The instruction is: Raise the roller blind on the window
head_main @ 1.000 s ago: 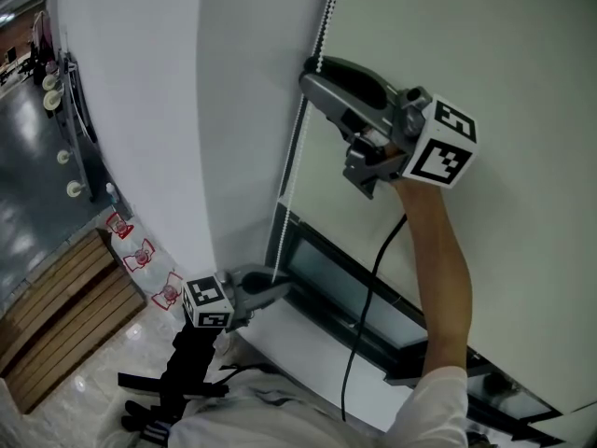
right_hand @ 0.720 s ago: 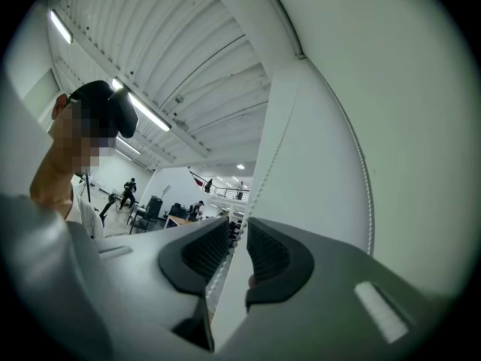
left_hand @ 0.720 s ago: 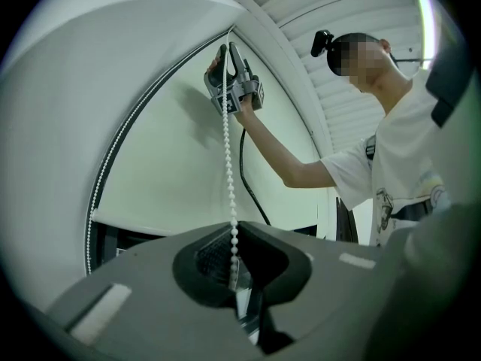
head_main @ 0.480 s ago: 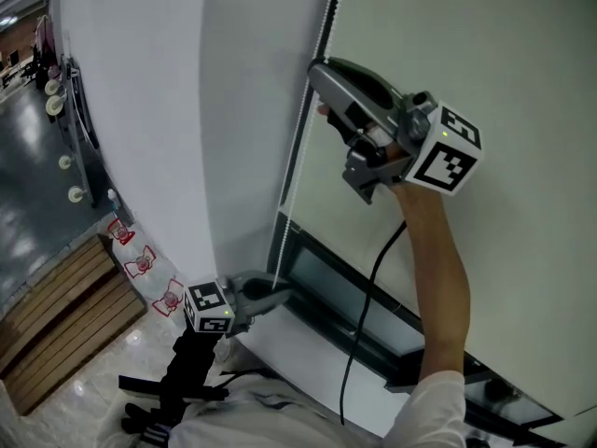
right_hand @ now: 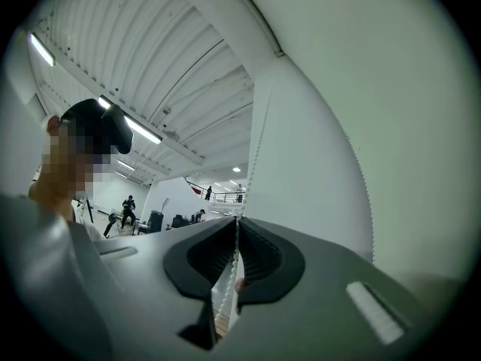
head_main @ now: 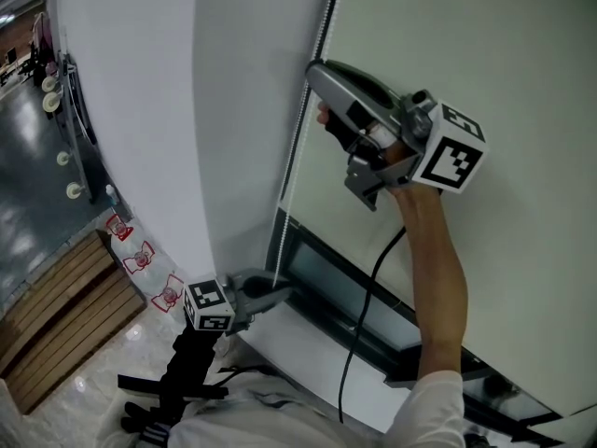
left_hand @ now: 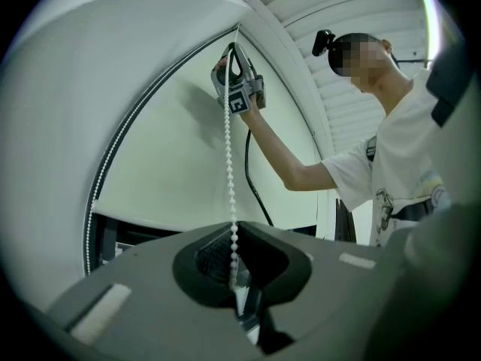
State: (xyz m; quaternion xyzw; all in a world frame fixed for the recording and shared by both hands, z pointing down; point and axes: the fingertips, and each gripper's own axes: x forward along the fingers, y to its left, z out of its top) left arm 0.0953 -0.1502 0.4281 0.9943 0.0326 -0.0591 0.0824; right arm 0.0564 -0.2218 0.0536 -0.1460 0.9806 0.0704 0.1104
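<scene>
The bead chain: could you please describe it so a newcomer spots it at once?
Find the pale roller blind. Down its left edge runs the bead chain; the right gripper, its jaws just closing, pinches it above, the left gripper below. Unlike the smooth black cable, it is white beads.

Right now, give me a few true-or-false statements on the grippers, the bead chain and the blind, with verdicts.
The left gripper and the right gripper both grip the bead chain. True.
The right gripper is the lower one. False: it is the higher.
The right gripper's fingers stand wide apart. False: they have just been closing and pinch the chain.
The roller blind hangs far down. True: only a strip of window glass shows below it.
</scene>
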